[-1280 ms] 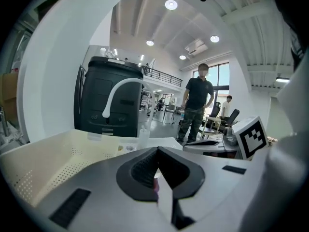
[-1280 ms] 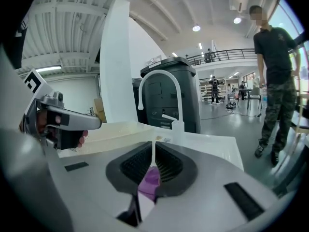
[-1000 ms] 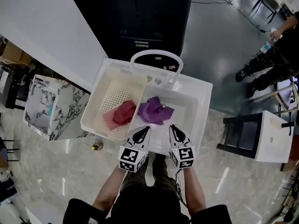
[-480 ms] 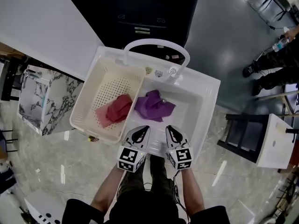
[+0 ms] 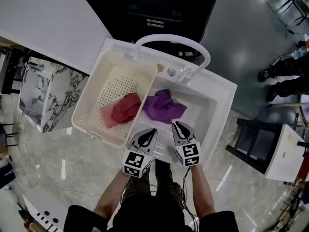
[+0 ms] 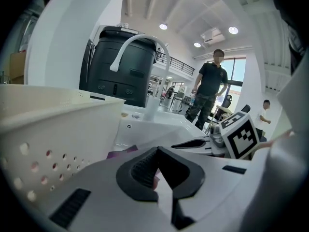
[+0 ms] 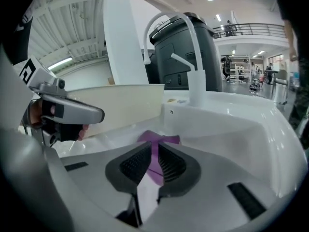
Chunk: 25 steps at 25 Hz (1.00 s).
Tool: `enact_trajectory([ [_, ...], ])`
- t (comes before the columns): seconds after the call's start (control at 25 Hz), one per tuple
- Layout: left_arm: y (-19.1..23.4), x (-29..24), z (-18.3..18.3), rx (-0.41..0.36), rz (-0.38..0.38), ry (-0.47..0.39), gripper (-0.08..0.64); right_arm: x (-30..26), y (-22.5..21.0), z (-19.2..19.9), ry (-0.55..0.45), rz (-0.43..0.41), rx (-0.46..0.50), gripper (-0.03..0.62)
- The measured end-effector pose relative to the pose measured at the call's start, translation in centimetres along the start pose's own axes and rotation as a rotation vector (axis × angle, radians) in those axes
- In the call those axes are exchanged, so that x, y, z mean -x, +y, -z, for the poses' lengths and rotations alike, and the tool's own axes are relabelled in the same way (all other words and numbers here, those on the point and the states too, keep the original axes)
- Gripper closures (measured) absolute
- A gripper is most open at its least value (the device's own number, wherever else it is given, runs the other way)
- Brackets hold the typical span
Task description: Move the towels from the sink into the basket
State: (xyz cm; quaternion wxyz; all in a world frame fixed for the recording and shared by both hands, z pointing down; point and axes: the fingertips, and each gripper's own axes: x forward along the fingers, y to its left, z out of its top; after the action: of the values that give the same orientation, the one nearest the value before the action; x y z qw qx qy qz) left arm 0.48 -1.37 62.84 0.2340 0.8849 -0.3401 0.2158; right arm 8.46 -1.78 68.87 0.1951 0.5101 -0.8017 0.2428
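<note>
A purple towel (image 5: 164,106) lies crumpled in the white sink (image 5: 212,100). A red towel (image 5: 123,111) lies in the cream perforated basket (image 5: 91,98), which sits in the sink's left half. My left gripper (image 5: 150,132) is shut and empty over the near rim, beside the basket's wall (image 6: 53,129). My right gripper (image 5: 177,126) hovers over the near rim just short of the purple towel (image 7: 169,139). Its jaws stand shut but for a thin slit, through which the towel shows. Nothing is held by either gripper.
A white arched faucet (image 5: 174,40) rises at the sink's far side. Behind it stands a black cabinet (image 5: 154,8). A white counter (image 5: 43,18) and a marbled box (image 5: 41,98) are on the left. A dark chair (image 5: 246,139) and people (image 5: 289,76) are on the right.
Both grippers have sunk toward the sink's near rim, side by side. The towels have not moved.
</note>
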Motion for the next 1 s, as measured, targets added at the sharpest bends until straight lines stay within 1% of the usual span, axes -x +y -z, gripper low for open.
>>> enact_trajectory([
  [0.04,0.0,0.0,0.0,0.004,-0.001,0.001,0.555,-0.7,0.0,0.2,0.020,-0.017,0.009,0.544],
  [0.08,0.1,-0.1,0.0,0.007,-0.003,0.002,0.555,-1.4,0.1,0.5,0.041,-0.035,0.012,0.519],
  [0.12,0.1,-0.1,0.0,0.010,-0.004,0.001,0.555,-2.2,0.0,0.7,0.062,-0.050,0.013,0.474],
  [0.16,0.1,-0.2,-0.1,0.013,-0.004,0.000,0.555,-2.9,0.0,0.9,0.080,-0.061,0.013,0.457],
  [0.36,0.5,-0.7,-0.1,0.035,-0.012,0.001,0.555,-6.5,-0.4,2.4,0.174,-0.108,0.030,0.425],
  [0.6,1.0,-1.3,-0.2,0.055,-0.018,0.012,0.555,-9.4,-0.4,5.6,0.286,-0.148,0.046,0.414],
  [1.0,1.5,-2.4,0.3,0.069,-0.013,0.034,0.555,-11.2,-0.5,8.6,0.378,-0.168,0.062,0.411],
])
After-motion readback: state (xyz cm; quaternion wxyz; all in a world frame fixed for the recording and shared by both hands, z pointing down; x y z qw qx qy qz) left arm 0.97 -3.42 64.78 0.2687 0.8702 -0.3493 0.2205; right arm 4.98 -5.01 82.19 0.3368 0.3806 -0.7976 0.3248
